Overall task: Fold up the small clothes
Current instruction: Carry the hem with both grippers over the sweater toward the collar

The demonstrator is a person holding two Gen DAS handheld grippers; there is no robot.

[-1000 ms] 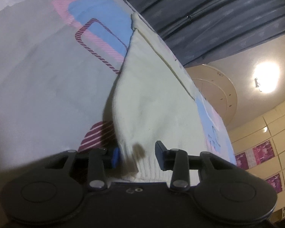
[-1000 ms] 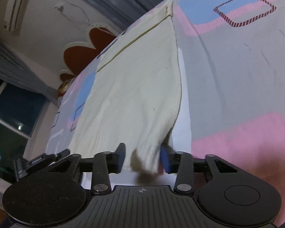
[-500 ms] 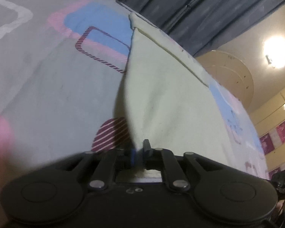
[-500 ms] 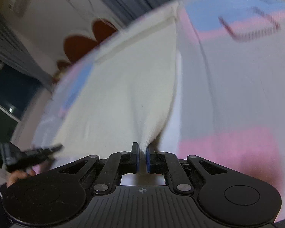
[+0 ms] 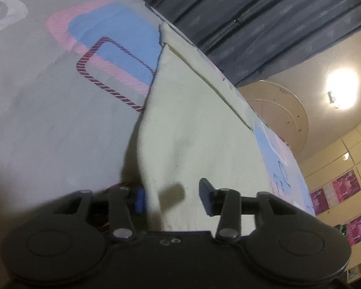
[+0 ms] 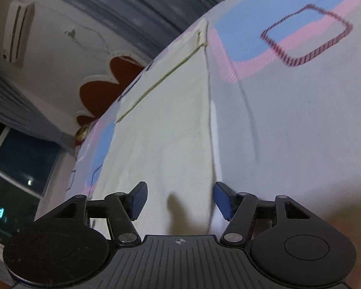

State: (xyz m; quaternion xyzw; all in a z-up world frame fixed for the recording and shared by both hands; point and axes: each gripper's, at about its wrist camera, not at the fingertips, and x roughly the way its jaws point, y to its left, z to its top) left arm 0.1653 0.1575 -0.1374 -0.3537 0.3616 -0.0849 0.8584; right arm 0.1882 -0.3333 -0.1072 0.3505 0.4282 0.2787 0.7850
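A cream knitted garment [image 5: 199, 130] lies spread flat on a bed sheet [image 5: 48, 110] with grey, pink and blue patches. My left gripper [image 5: 172, 198] is open, its fingers either side of the garment's near left corner, which lies between them. In the right wrist view the same garment [image 6: 163, 130] runs away from me, its right edge seam passing between the fingers. My right gripper [image 6: 179, 200] is open over the garment's near right corner. Neither gripper holds cloth.
Dark grey curtains [image 5: 264, 24] hang behind the bed. A ceiling lamp [image 5: 341, 89] glows at the right. An air conditioner [image 6: 18, 31] and a dark window [image 6: 16, 168] show in the right wrist view. The sheet [image 6: 300, 120] extends right of the garment.
Both grippers were shut on the garment's near corners half a second ago. Both have opened and the cloth now lies flat on the sheet.
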